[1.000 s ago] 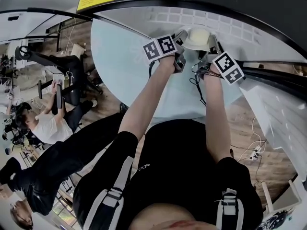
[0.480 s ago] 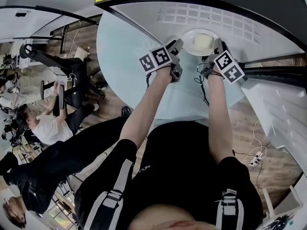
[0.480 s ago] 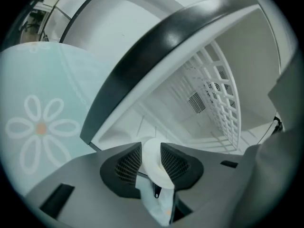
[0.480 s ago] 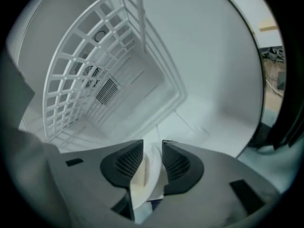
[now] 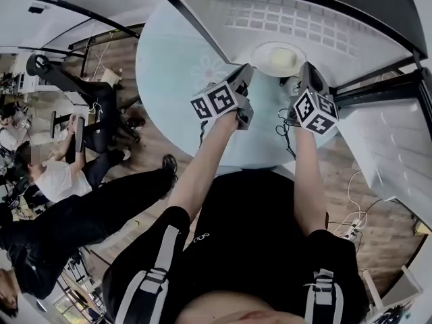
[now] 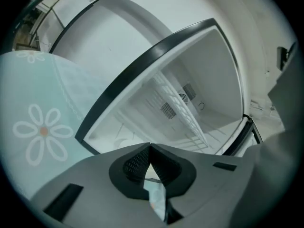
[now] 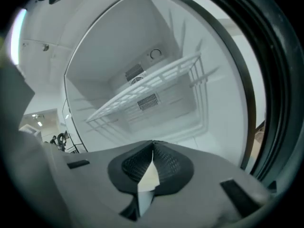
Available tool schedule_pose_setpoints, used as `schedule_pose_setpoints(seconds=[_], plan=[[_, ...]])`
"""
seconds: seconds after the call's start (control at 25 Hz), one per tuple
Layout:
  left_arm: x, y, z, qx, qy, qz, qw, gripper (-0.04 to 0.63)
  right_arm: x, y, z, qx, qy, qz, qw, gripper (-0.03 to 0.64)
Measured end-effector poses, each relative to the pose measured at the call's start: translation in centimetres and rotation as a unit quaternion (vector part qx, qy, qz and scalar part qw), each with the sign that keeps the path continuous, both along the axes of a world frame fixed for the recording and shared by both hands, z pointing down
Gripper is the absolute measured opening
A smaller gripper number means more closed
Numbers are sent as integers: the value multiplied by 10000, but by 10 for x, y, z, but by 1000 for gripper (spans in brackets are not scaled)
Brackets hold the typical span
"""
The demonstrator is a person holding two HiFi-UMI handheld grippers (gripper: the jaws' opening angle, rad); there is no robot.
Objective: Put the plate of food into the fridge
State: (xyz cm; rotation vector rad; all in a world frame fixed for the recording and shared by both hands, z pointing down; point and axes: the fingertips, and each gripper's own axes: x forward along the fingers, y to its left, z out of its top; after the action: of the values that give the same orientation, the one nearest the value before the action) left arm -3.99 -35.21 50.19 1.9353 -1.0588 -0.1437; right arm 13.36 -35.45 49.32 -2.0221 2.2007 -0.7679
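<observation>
The white plate of food (image 5: 277,58) rests inside the open fridge (image 5: 202,20), under its wire shelf (image 5: 304,24). Neither gripper touches it. My left gripper (image 5: 246,71) hovers just short of the plate's left side and my right gripper (image 5: 304,70) just short of its right side. The jaws of both have just been closing and now meet with nothing between them. In the left gripper view the shut left gripper (image 6: 151,147) points into the white fridge interior. In the right gripper view the shut right gripper (image 7: 153,144) faces the wire shelf (image 7: 147,93).
A round pale blue table (image 5: 169,79) with a flower print lies beneath my arms, in front of the fridge. The fridge's dark door frame (image 5: 378,79) runs along the right. People sit at the left (image 5: 61,177). Cables (image 5: 351,225) lie on the wooden floor.
Both grippers have let go of the plate, drawn back from it and risen. Their jaws opened and then shut empty. The right gripper has rolled. The plate stays in the fridge.
</observation>
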Motion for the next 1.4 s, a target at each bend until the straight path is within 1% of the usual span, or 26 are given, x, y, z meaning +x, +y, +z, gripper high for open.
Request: schedule_pose_setpoints(seconds=[0.12,0.24,0.32,0.4,0.44,0.52,0.6,0.68,0.76,0.92,1.04,1.2,1.4], plan=[[4,13,-19,553,-263,181,9980,0,-10,12,-14,215,267,-301,9990,6],[19,34,-31,940,-487,406,9935,0,-20,30,-33,538,416,-802,9945,6],[21,47,-40,1085,-508,330,9922,0,-33,45,-42,671,420,-1181,9898,5],[23,56,-56,1314,-447,263,9900,0,-45,58,-48,730,553,-1441,9853,5],[29,59,-65,1517,-522,359,9864,0,-50,64,-51,764,641,-1531,9832,5],[40,66,-83,1946,-852,516,9758,0,-56,74,-58,844,818,-1669,9789,3],[46,72,-98,2290,-1135,505,9655,0,-59,81,-65,920,1040,-1729,9751,3],[50,78,-108,2531,-1383,410,9566,0,-58,86,-73,1004,1256,-1737,9716,3],[53,80,-113,2644,-1587,293,9508,-2,-56,88,-81,1094,1386,-1734,9689,3],[60,87,-116,2737,-1754,255,9453,-2,-53,92,-87,1184,1450,-1700,9675,3],[54,88,-122,2804,-1745,193,9437,-2,-58,91,-91,1223,1507,-1717,9658,3],[53,92,-126,2878,-1897,140,9386,-2,-58,96,-95,1254,1544,-1714,9649,3],[49,94,-121,2856,-1947,169,9382,0,-60,97,-91,1222,1571,-1712,9649,3]])
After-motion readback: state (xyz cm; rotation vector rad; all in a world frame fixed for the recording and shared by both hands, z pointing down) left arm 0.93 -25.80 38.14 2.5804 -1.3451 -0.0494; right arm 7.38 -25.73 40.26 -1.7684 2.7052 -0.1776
